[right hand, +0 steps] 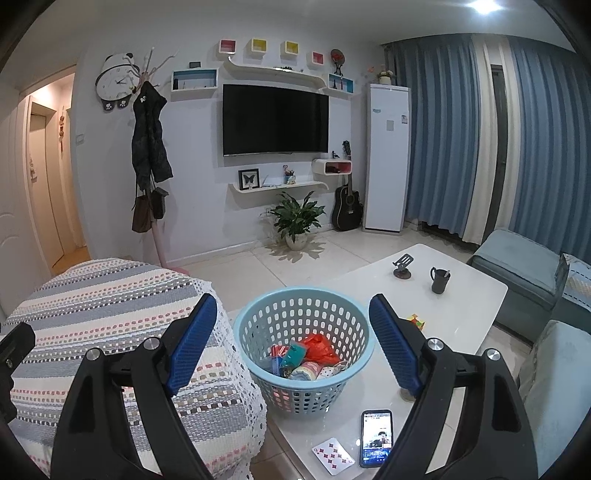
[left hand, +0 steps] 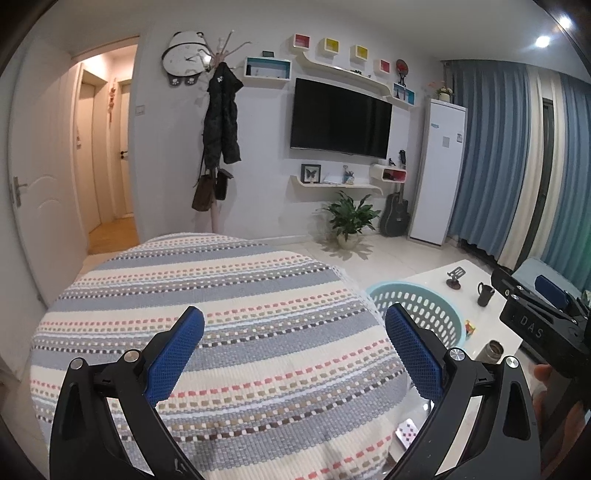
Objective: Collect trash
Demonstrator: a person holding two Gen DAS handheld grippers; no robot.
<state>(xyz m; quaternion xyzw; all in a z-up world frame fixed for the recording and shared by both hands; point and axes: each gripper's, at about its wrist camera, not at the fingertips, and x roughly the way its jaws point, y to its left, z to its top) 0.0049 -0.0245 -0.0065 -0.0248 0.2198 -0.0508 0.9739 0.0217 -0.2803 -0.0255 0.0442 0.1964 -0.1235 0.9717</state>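
Crumpled wrappers [right hand: 308, 360] already fill the pale blue perforated plastic basket [right hand: 255, 321] at centre frame, so collecting looks nearly done, both the left gripper [left hand: 294, 354] and right gripper [right hand: 293, 343] spread wide and empty.

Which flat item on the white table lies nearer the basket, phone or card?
The smartphone with the lit screen; the red-pipped playing card lies farther from the light-blue perforated basket.

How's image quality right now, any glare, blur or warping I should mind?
Left wrist view: sharp, fisheye bends the striped cover, ceiling light flares top right. Right wrist view: sharp too, basket evenly lit, ceiling light blown out, corners vignetted black.
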